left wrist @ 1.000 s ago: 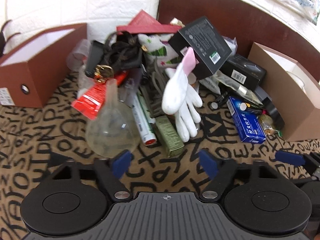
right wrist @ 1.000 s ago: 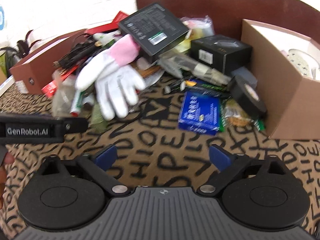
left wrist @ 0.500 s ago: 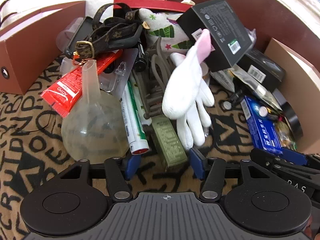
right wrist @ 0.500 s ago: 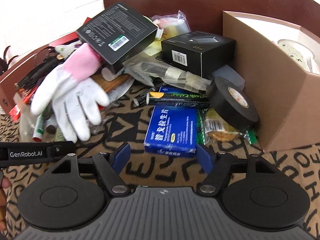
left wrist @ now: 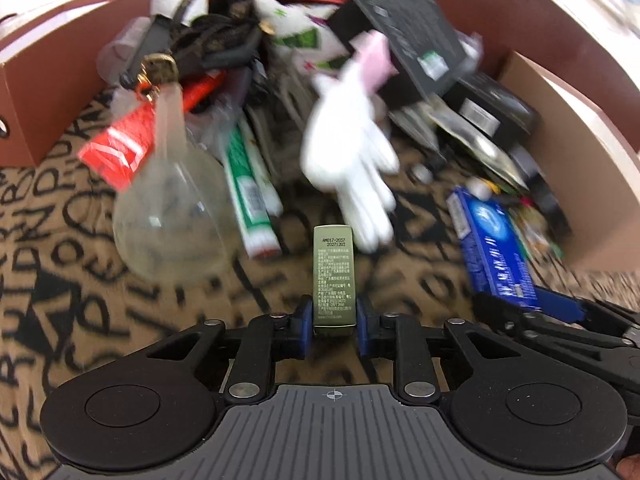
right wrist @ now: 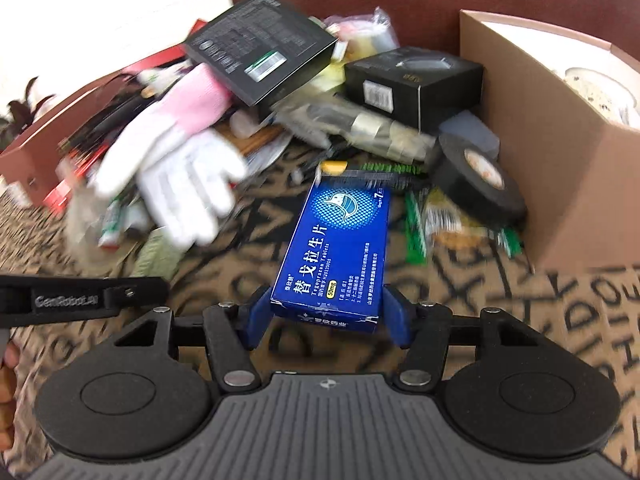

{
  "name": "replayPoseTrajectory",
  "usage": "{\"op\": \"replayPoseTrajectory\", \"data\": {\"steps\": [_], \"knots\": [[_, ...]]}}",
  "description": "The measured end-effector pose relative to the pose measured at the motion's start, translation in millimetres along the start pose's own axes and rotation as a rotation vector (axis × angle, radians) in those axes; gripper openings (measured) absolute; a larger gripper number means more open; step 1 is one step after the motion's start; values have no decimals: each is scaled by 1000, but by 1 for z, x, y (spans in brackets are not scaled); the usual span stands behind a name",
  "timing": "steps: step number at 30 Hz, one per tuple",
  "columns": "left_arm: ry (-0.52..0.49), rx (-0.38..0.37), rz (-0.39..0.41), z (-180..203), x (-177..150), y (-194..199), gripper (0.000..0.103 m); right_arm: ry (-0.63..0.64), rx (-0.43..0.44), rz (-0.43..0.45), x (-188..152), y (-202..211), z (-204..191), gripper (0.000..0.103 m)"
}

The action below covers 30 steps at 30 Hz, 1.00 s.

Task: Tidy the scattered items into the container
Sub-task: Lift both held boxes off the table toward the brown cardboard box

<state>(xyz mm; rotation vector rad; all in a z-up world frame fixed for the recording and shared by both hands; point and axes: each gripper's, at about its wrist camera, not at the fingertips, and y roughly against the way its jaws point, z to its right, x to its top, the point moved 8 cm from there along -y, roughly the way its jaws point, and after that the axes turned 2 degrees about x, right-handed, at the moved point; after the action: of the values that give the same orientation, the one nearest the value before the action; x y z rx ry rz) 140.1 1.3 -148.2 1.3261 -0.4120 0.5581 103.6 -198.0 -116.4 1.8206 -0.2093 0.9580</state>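
left tongs (left wrist: 334,316) closing, pinching olive box (left wrist: 334,276) | right tongs (right wrist: 326,316) closing, pinching blue tablet box (right wrist: 340,248)

On the bench (left wrist: 60,280) a heap of things lies between two boxes: the left box (left wrist: 60,92) at one end, the cardboard container (right wrist: 560,168) at the other. The funnel (left wrist: 172,208) lies at the heap's left front, the tube (left wrist: 250,196) just right of it, the glove (left wrist: 352,160) in the middle. The tape roll (right wrist: 476,176) sits beside the container, seemingly touching it. Behind the glove a flat box (right wrist: 260,48) leans on the pile.
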Motion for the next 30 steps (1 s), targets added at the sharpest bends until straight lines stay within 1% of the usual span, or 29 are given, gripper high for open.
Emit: {"op": "replayPoseTrajectory", "data": {"steps": [8, 12, 13, 14, 15, 16, 17, 19, 22, 23, 24, 25, 28, 30], "knots": [[-86, -60, -38, 29, -46, 27, 19, 35, -15, -66, -52, 52, -10, 63], [-107, -83, -45, 38, -70, 42, 19, 44, -25, -94, -75, 74, -13, 64], [-107, -88, -47, 39, -74, 45, 19, 39, -22, -104, -80, 77, -13, 64], [-106, -86, -47, 40, -76, 46, 23, 33, -20, -108, -83, 79, -12, 67], [-106, -81, -43, 40, -76, 46, 29, 27, -20, -100, -83, 80, -12, 70], [-102, -78, -40, 40, -76, 46, 40, 16, -25, -89, -82, 80, -11, 73], [-96, -78, -40, 41, -75, 46, 44, 7, -31, -77, -79, 80, -11, 73], [-100, -79, -34, 43, -72, 46, 50, -8, -38, -50, -71, 78, -10, 73], [-122, -59, -38, 45, -70, 42, 47, -16, -46, -45, -62, 71, -8, 72], [-121, -57, -35, 44, -70, 42, 40, -16, -46, -46, -62, 69, -7, 70], [-121, -57, -37, 43, -69, 42, 39, -15, -44, -53, -62, 66, -7, 69], [-118, -60, -39, 42, -69, 41, 39, -16, -41, -59, -63, 65, -7, 67], [-117, -60, -33, 42, -69, 39, 42, -21, -33, -67, -64, 61, -7, 67], [-127, -54, -30, 44, -68, 38, 42, -18, -34, -65, -64, 59, -7, 67]]}}
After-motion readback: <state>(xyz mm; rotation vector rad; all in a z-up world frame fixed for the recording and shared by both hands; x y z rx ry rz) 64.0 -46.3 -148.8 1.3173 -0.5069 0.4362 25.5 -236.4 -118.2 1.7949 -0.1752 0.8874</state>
